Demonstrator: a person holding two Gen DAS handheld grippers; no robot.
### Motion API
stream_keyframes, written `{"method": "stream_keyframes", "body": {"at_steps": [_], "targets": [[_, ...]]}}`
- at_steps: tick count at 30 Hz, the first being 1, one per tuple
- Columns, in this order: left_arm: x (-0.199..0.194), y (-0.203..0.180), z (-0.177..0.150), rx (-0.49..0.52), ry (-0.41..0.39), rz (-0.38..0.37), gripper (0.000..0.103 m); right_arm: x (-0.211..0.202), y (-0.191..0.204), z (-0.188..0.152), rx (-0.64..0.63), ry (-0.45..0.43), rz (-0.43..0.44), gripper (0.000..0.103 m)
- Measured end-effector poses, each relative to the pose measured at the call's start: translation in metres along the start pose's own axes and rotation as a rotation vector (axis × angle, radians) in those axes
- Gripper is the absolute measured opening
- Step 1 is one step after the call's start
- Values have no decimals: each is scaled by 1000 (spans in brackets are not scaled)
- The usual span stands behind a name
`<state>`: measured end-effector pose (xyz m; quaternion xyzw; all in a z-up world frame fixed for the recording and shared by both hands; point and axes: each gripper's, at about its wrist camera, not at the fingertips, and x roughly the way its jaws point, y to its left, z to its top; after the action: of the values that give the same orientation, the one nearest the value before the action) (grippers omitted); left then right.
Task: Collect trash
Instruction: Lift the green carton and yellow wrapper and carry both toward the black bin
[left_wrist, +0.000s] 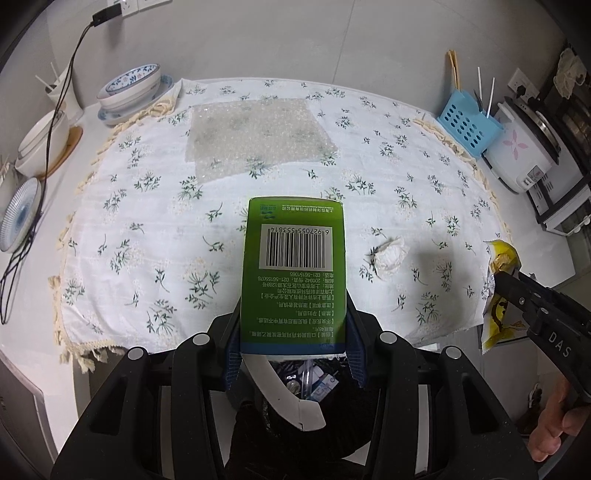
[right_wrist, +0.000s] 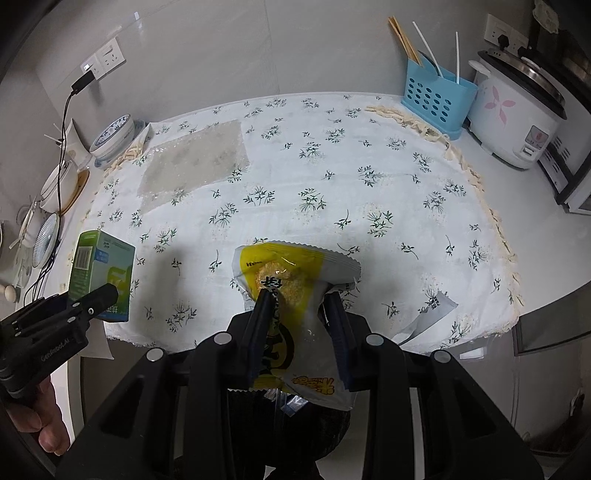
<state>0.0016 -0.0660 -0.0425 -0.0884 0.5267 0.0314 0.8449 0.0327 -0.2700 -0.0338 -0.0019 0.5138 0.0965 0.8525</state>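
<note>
Left gripper clamps an upright green carton, right gripper clamps a yellow snack wrapper, both directly above the dark bin below the table edge.

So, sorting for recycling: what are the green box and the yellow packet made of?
The green rectangular box looks like printed cardboard: crisp folded edges, flat matte panels. The yellow snack packet looks like glossy plastic film: crinkled, shiny, with a serrated seal and clear patches.
</note>
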Motion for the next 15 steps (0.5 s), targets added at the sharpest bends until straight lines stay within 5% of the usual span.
{"method": "stream_keyframes", "body": {"at_steps": [15], "targets": [[-2,-8,-60,-5,13,-3,45,-10,3,-47,-23,20,51,30]]}}
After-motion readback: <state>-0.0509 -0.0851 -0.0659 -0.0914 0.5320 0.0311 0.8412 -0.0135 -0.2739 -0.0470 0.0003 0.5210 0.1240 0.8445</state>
